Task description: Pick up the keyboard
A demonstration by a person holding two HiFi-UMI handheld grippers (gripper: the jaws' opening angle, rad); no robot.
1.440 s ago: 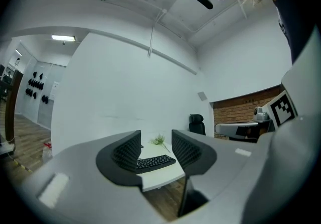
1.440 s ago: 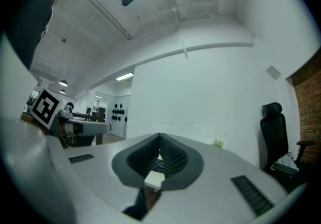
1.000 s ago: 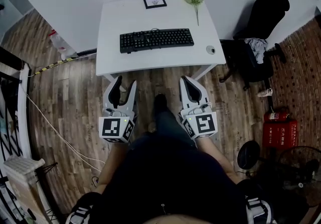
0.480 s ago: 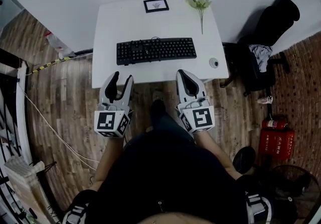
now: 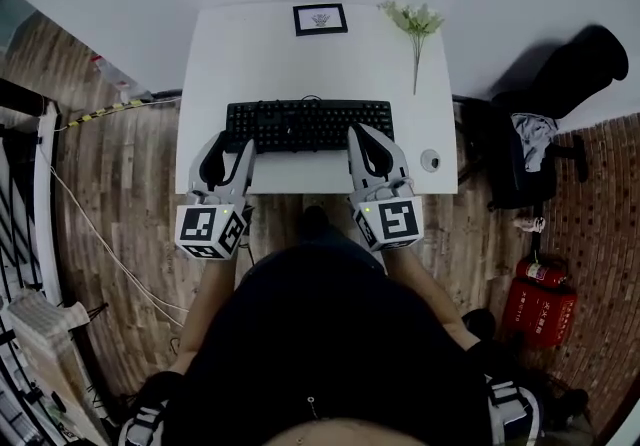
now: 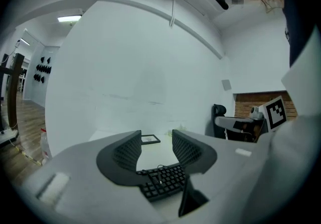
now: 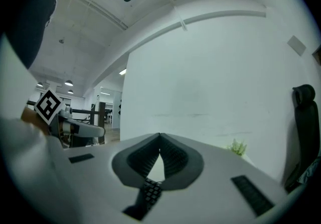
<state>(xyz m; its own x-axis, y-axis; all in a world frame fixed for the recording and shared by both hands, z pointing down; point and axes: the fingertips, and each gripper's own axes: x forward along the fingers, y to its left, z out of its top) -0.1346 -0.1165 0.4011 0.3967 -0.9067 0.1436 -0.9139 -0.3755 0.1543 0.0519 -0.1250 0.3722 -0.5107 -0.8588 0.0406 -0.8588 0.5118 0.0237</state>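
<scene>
The black keyboard lies flat across the middle of the white table. My left gripper hovers over the table's front edge at the keyboard's left end, its jaws open with nothing between them. In the left gripper view the keyboard shows low down, below and ahead of the open left gripper. My right gripper is shut and empty, its tip over the keyboard's right front part. In the right gripper view a strip of keys shows under the shut right gripper.
At the table's far edge stand a small picture frame and a flower sprig. A mouse sits at the front right corner. A black chair and red fire extinguishers stand to the right, cables on the left floor.
Both grippers have moved forward from above the floor to over the table's front edge, reaching the keyboard's two ends. Jaw positions are unchanged.
</scene>
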